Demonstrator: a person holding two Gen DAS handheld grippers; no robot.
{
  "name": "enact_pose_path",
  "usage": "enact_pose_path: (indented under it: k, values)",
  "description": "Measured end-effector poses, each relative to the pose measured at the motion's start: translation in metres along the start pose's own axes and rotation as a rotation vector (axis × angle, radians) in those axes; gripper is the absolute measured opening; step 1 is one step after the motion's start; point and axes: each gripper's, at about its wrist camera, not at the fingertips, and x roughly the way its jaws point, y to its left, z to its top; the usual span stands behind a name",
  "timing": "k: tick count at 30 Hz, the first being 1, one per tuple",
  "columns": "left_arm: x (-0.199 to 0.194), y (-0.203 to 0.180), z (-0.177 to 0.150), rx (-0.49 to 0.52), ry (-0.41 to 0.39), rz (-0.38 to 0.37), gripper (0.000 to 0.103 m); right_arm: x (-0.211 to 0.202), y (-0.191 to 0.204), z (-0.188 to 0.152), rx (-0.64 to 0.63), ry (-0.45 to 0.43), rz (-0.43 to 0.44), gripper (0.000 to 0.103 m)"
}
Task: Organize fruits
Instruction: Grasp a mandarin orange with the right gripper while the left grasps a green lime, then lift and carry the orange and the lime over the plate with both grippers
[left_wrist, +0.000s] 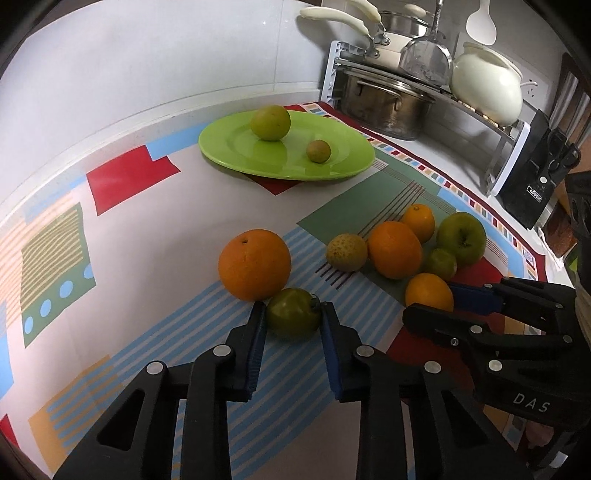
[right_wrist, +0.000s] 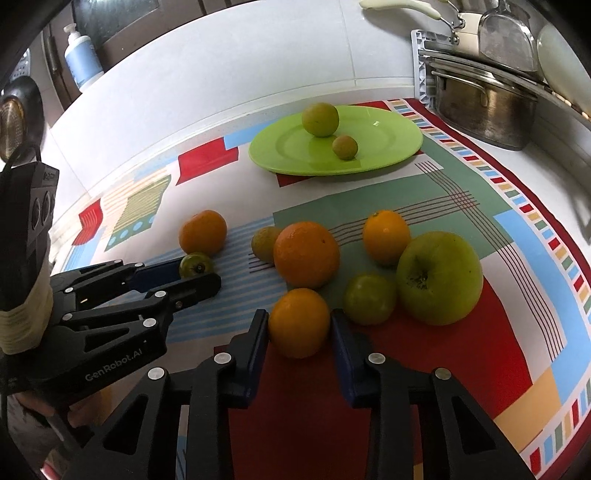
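Observation:
A green plate (left_wrist: 229, 147) (right_wrist: 391, 140) at the back holds a green round fruit (left_wrist: 270, 122) (right_wrist: 320, 119) and a small green fruit (left_wrist: 318, 150) (right_wrist: 345, 147). My left gripper (left_wrist: 293, 321) (right_wrist: 207, 275) has its jaws around a small green tomato (left_wrist: 293, 312) (right_wrist: 195, 265) on the cloth, pads touching its sides. A big orange (left_wrist: 255, 269) (right_wrist: 203, 232) lies just behind it. My right gripper (right_wrist: 299, 325) (left_wrist: 432, 299) has its jaws around a small orange (right_wrist: 298, 322) (left_wrist: 428, 293). Loose oranges (right_wrist: 306, 254), a green apple (right_wrist: 439, 277) and a green tomato (right_wrist: 369, 298) lie beside it.
A patterned cloth (right_wrist: 509, 229) covers the counter. A rack with steel pots (left_wrist: 388, 103) (right_wrist: 487, 107), a white pot (left_wrist: 487, 88) and a black knife block (left_wrist: 535, 173) stand at the back right. A soap bottle (right_wrist: 83, 59) stands back left.

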Motion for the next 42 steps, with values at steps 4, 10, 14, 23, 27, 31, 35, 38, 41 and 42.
enact_pose_path:
  k: [4,10,14,23,27,31,35,38,41,42]
  values:
    - [-0.007,-0.001,0.000,-0.013,-0.011,-0.007,0.029,-0.002,0.001,-0.001,0.003,-0.003,0.001,0.034]
    - [-0.026,-0.005,0.001,-0.019,-0.040,-0.009,0.029,-0.016,0.004,0.000,-0.009,-0.034,0.010,0.034]
    - [-0.041,-0.009,0.002,-0.018,-0.071,-0.003,0.029,-0.030,0.007,0.001,-0.014,-0.059,0.020,0.034]
    - [-0.074,-0.022,0.016,-0.005,-0.164,0.013,0.029,-0.062,0.007,0.013,-0.018,-0.117,0.040,0.034]
    - [-0.084,-0.027,0.027,0.007,-0.200,0.018,0.029,-0.073,0.004,0.024,-0.025,-0.147,0.036,0.034]
    - [-0.090,-0.030,0.041,0.017,-0.229,0.019,0.029,-0.079,0.000,0.039,-0.037,-0.165,0.033,0.034]
    - [-0.094,-0.033,0.061,0.030,-0.256,0.015,0.029,-0.083,-0.006,0.060,-0.048,-0.182,0.051,0.034]
    - [-0.094,-0.034,0.077,0.030,-0.268,0.013,0.029,-0.084,-0.008,0.076,-0.069,-0.199,0.047,0.034]
    - [-0.092,-0.032,0.094,0.016,-0.270,0.009,0.029,-0.084,-0.010,0.093,-0.089,-0.212,0.041,0.034]
    - [-0.091,-0.031,0.101,0.011,-0.270,0.005,0.029,-0.084,-0.011,0.098,-0.093,-0.215,0.040,0.034]
